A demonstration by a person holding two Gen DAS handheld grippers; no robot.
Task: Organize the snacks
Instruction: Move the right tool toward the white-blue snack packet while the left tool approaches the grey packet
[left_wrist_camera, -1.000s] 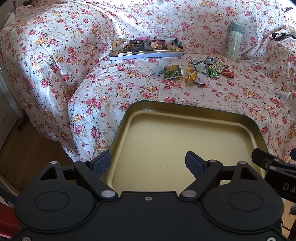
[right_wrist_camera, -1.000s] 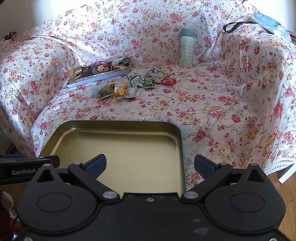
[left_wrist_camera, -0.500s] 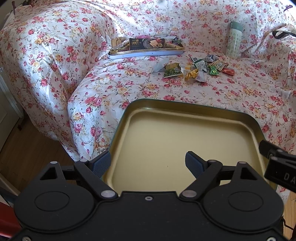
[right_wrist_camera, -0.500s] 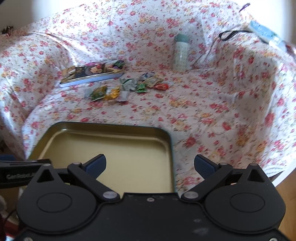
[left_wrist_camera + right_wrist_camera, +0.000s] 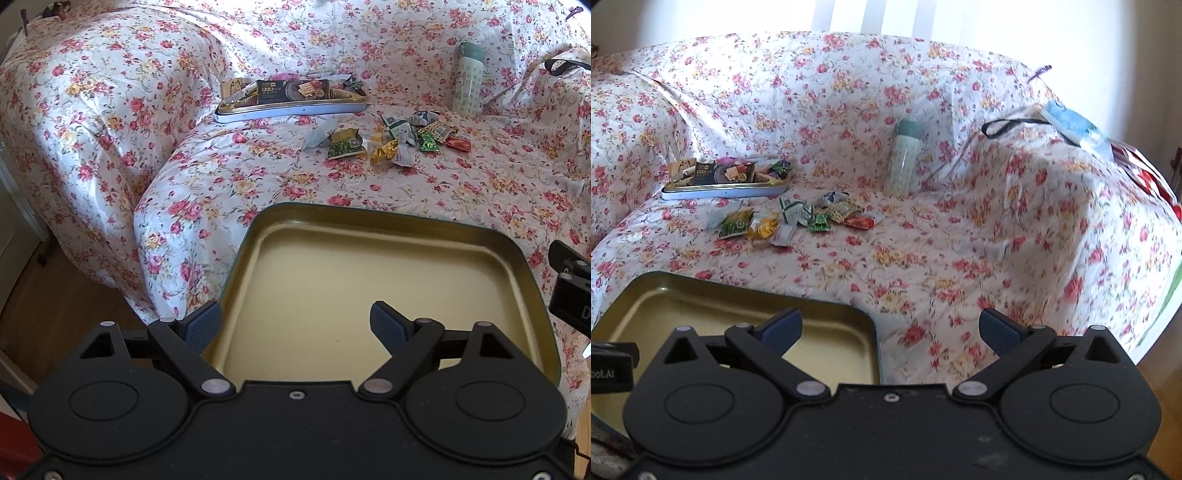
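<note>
An empty gold tin tray (image 5: 388, 291) with a dark green rim lies at the sofa seat's front edge, also in the right wrist view (image 5: 683, 306). My left gripper (image 5: 295, 325) hovers open above its near left part with nothing between the fingers. My right gripper (image 5: 890, 328) is open too, over the tray's right corner and the floral cover. Several loose wrapped snacks (image 5: 391, 140) lie scattered mid-seat (image 5: 798, 218). Behind them a pale blue tin (image 5: 291, 103) holds more snack packs (image 5: 727, 181).
A pale green bottle (image 5: 467, 77) stands against the sofa back (image 5: 905, 158). A black strap (image 5: 1008, 123) and a light blue packet (image 5: 1075, 127) rest on the right armrest. Wooden floor (image 5: 55, 306) lies to the left of the sofa.
The right wrist view has tilted upward: the sofa back and the window behind it now show, and the tray sits lower in frame. The left view is nearly unchanged.
</note>
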